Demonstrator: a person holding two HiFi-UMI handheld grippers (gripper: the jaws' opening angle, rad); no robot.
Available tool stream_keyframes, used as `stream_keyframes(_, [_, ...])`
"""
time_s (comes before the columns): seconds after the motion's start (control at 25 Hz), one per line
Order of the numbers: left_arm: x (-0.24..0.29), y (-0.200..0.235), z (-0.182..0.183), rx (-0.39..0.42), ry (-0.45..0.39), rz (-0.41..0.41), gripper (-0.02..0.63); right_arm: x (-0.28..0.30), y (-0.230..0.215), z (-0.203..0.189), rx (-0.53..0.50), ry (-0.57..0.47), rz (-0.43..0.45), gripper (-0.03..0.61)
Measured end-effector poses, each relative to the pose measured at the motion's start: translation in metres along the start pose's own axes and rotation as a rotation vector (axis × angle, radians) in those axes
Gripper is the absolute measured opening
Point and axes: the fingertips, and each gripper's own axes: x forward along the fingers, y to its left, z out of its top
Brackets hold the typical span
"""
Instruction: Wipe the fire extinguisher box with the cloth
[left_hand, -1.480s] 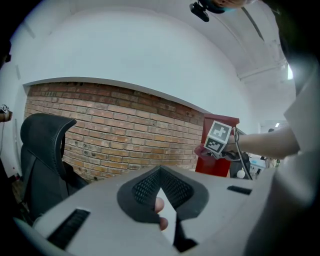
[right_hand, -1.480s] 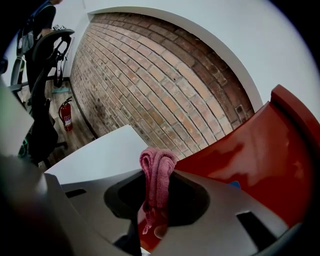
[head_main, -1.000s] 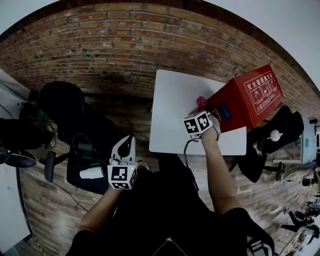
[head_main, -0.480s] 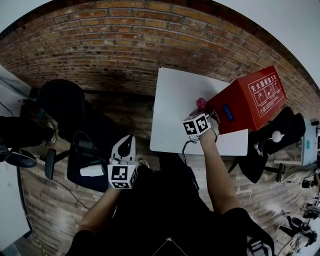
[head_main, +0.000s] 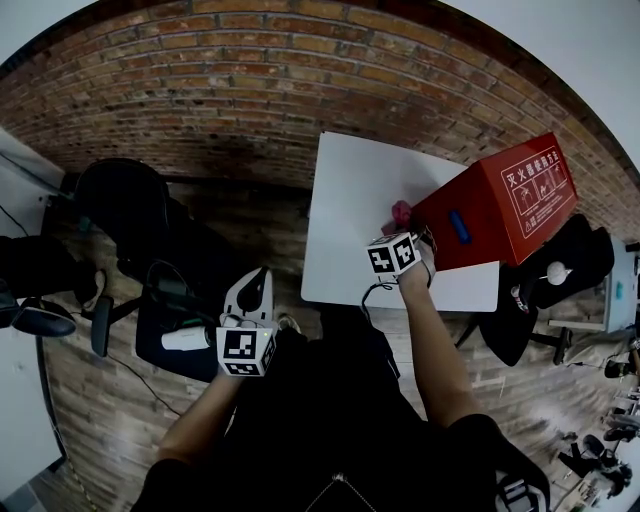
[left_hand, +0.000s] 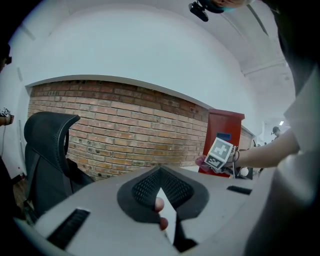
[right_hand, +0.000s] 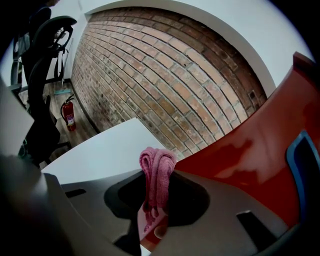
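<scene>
Unreadable white print (head_main: 535, 186) on red box (head_main: 478, 222)

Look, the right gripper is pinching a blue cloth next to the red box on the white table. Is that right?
Not quite. The cloth is pink, not blue. The right gripper view shows the right gripper shut on it, next to the red box on the white table.

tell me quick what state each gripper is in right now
Left gripper: shut, nothing between its jaws.
Right gripper: shut on the pink cloth, beside the red box.
</scene>
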Motion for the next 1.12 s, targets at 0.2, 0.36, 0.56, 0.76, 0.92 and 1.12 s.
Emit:
stream_keyframes(0.2, [0.003, 0.001, -0.001, 0.000, 0.006, 0.004, 0.029, 0.012, 0.005, -0.008, -0.022, -0.001, -0.023, 0.106])
stream_keyframes(0.36, [0.004, 0.002, -0.003, -0.001, 0.014, 0.007, 0.029, 0.021, 0.012, -0.011, -0.013, 0.006, -0.007, 0.106])
stream_keyframes(0.56, [0.008, 0.000, -0.005, -0.003, 0.022, 0.011, 0.029, 0.029, 0.019, -0.016, -0.013, 0.009, 0.004, 0.106])
stream_keyframes(0.76, [0.011, 0.003, -0.006, -0.008, 0.030, 0.019, 0.029, 0.037, 0.027, -0.019, -0.020, 0.018, 0.016, 0.106])
stream_keyframes(0.92, [0.013, 0.006, -0.007, -0.010, 0.039, 0.026, 0.029, 0.045, 0.035, -0.026, -0.020, 0.042, 0.031, 0.106])
stream_keyframes(1.12, [0.015, 0.009, -0.008, -0.008, 0.053, 0.039, 0.029, 0.054, 0.048, -0.030, -0.010, 0.057, 0.072, 0.106])
